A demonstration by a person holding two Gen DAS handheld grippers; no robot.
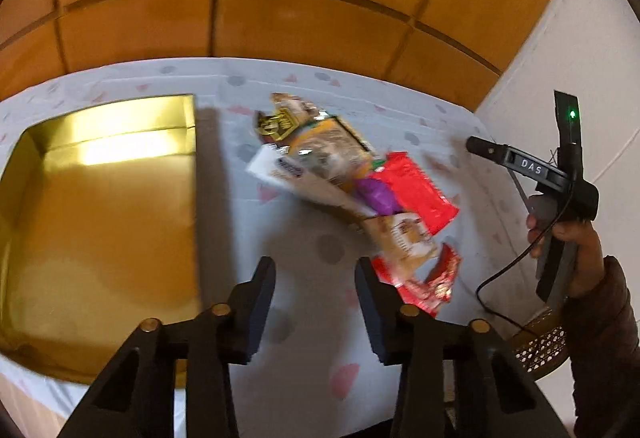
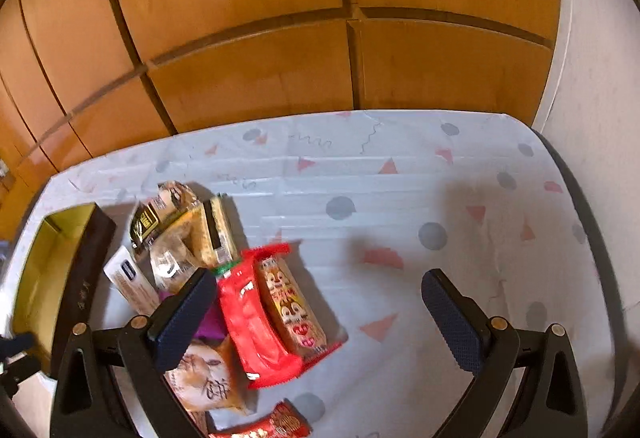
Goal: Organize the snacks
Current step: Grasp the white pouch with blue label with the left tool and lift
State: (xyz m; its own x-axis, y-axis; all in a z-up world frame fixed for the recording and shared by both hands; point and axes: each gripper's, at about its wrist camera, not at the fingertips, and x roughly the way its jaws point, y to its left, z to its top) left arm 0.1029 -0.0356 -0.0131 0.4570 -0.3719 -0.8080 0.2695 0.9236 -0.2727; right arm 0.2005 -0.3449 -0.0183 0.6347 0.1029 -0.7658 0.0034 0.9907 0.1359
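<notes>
A pile of snack packets lies on the patterned tablecloth (image 2: 400,178): a red packet (image 2: 248,318), a chipmunk-printed pack (image 2: 292,310), a purple one (image 1: 378,194), a white bar (image 1: 280,170) and a beige packet (image 2: 204,378). An empty gold box (image 1: 100,218) stands left of the pile. My left gripper (image 1: 316,270) hangs over bare cloth between box and pile, jaws apart, nothing between them. My right gripper (image 2: 320,280) is wide open above the pile's right side. The red packet and chipmunk pack lie below, between its fingers, untouched.
A wood-panelled wall (image 1: 280,18) runs behind the table, with a white wall (image 1: 580,38) at the right. A hand (image 1: 576,238) holds the right gripper, its cable hanging down. A wicker seat (image 1: 544,346) shows beyond the table's right edge. Another red wrapper (image 2: 276,426) lies nearest me.
</notes>
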